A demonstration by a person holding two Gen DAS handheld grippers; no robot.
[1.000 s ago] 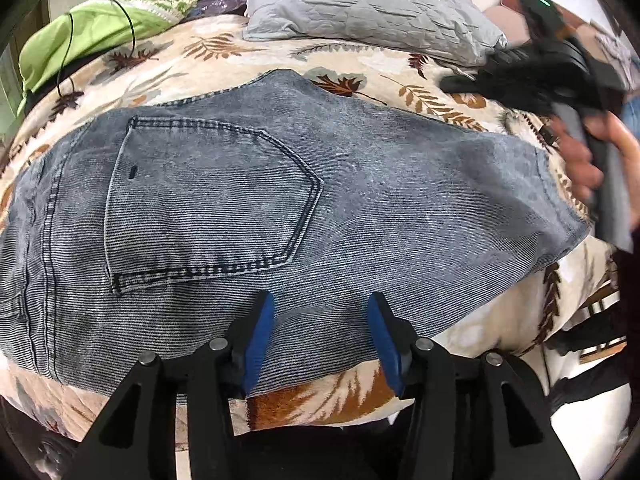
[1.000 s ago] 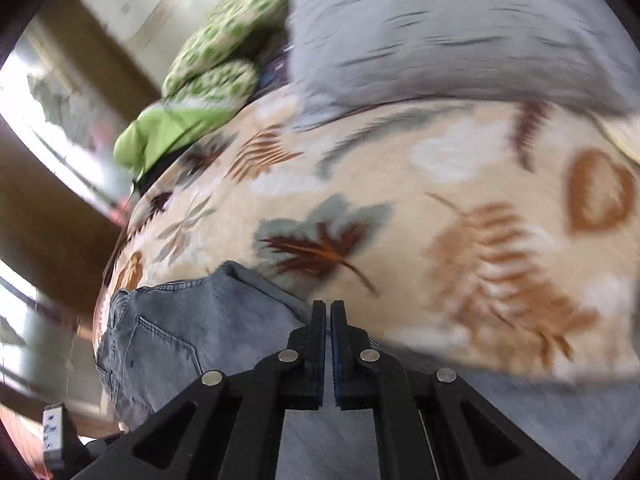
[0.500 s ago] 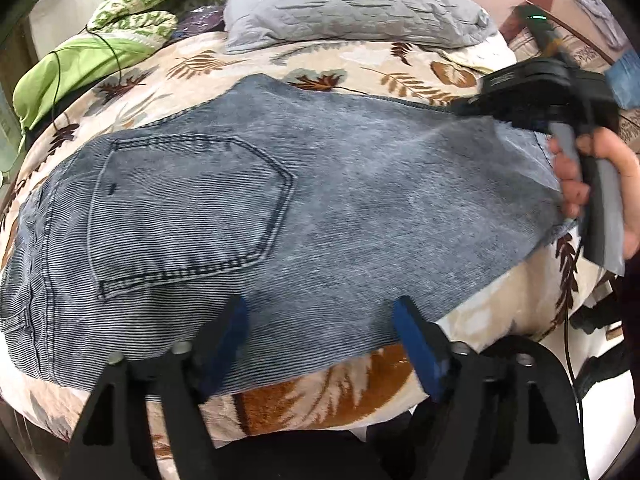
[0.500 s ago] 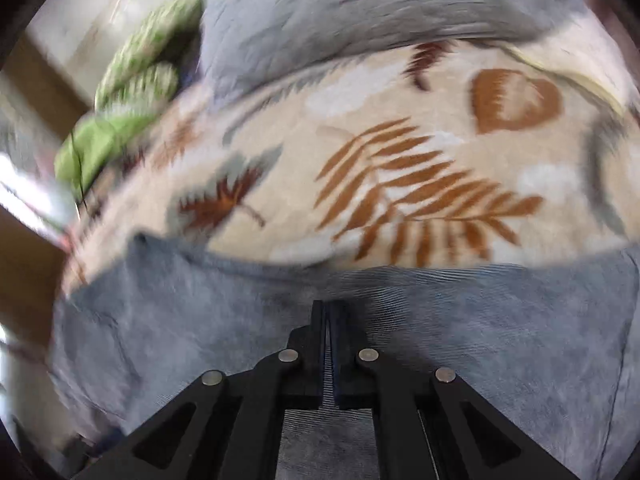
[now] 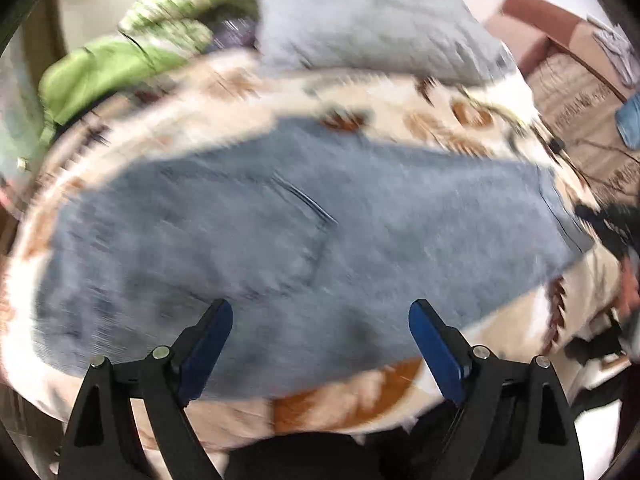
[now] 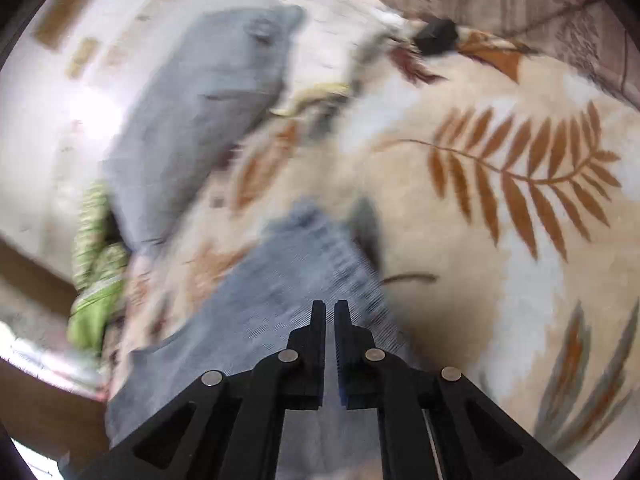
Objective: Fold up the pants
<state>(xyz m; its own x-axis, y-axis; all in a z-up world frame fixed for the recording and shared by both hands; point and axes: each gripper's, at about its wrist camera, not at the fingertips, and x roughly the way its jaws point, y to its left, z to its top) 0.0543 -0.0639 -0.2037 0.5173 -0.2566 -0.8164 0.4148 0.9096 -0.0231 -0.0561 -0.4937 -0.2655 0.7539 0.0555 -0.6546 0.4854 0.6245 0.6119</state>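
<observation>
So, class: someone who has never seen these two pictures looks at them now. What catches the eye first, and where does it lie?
The folded grey-blue denim pants dominate, spread across the cream bedspread with brown fern leaves. In front of them the left gripper stands above the cloth, its blue-padded jaws opening with nothing between them. Behind, a grey quilted pillow lies at the head of the bed, with a bright green blanket beside it.

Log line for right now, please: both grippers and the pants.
left gripper: opening, empty, above pants | right gripper: shut, empty, over pants' end | pants: flat on bed
</observation>
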